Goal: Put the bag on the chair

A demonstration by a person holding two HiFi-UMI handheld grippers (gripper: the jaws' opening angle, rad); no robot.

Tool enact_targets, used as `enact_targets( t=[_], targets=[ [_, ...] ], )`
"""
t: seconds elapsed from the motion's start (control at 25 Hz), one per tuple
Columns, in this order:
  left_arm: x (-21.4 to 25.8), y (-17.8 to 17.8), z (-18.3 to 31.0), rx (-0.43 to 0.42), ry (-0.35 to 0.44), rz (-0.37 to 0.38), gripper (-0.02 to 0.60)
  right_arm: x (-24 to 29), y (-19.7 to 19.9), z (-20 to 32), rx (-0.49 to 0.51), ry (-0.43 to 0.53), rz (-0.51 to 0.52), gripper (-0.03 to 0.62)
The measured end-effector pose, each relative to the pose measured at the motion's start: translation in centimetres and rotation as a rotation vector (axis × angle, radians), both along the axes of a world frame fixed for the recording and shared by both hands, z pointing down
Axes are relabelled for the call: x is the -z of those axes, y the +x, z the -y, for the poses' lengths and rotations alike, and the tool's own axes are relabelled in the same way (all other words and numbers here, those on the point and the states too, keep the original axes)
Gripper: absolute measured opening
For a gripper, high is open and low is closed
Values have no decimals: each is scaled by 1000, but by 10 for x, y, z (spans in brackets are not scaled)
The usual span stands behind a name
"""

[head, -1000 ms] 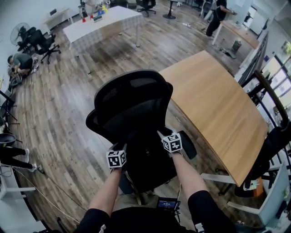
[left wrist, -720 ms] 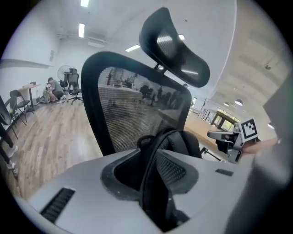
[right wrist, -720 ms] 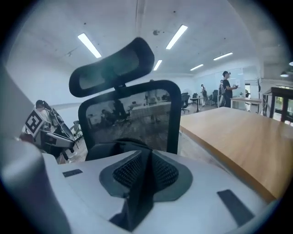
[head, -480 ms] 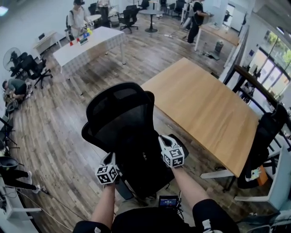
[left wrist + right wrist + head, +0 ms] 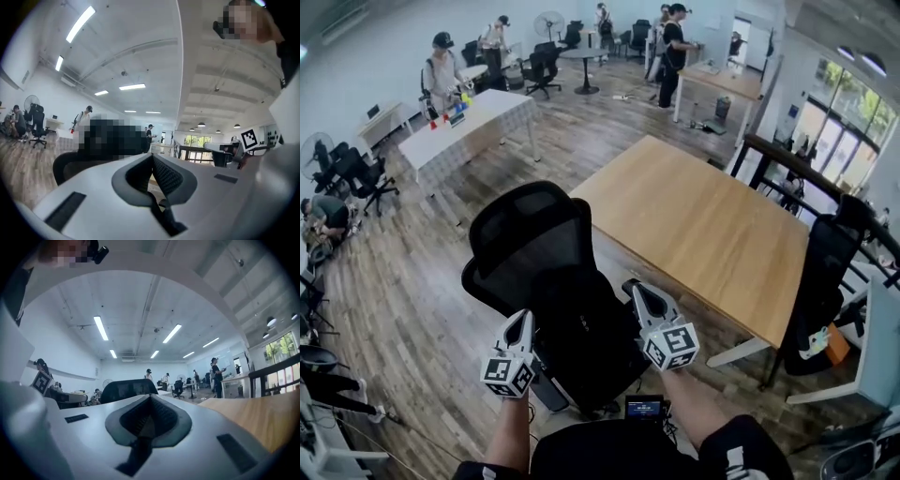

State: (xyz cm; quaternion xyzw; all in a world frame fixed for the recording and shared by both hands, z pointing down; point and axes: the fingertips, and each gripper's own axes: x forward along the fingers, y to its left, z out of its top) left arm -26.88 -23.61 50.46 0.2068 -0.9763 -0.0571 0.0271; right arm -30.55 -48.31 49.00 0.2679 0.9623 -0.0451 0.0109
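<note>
A black office chair [image 5: 530, 248] with a mesh back stands right in front of me. A black bag [image 5: 591, 342] lies on its seat and is hard to tell from the dark seat. My left gripper [image 5: 521, 319] is at the bag's left edge and my right gripper [image 5: 636, 289] at its right edge, both lifted and pointing away from me. In the left gripper view the left gripper [image 5: 152, 157] has its jaws shut on nothing. The right gripper [image 5: 150, 397] is likewise shut and bare, with the chair back [image 5: 129, 390] beyond it.
A long wooden table [image 5: 703, 225] runs along the chair's right side. A white table [image 5: 464, 127] with small objects stands at the far left, and several people stand at the back. Another dark chair [image 5: 825, 272] is by the railing at right.
Both grippers have gone from open to shut and have drawn back and up from the bag, which stays on the seat. The head view has tilted up, showing more of the room.
</note>
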Motion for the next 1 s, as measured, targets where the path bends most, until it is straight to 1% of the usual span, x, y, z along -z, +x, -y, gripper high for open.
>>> enact_targets(
  t=[0.08, 0.16, 0.28, 0.4, 0.52, 0.68, 0.8, 1.0],
  targets=[
    [13, 14, 9, -24, -31, 30, 3, 16, 21, 11, -23, 11, 48, 12],
    [20, 25, 17, -51, -46, 42, 3, 28, 38, 21, -29, -3, 70, 12],
    [29, 45, 24, -84, -35, 55, 3, 33, 65, 32, -33, -52, 72, 12],
    [37, 68, 25, -116, -12, 73, 3, 25, 93, 35, -48, -73, 48, 12],
    [37, 82, 20, -132, -4, 74, 3, 16, 116, 35, -81, -53, 27, 12],
    [30, 106, 9, -130, -2, 67, 3, 12, 147, 37, -128, -14, 24, 12],
    [25, 133, -2, -148, 9, 58, 3, 15, 177, 30, -151, -4, 25, 12],
    [27, 186, -30, -180, 33, 63, 3, 12, 231, -1, -164, 2, 10, 12]
  ],
)
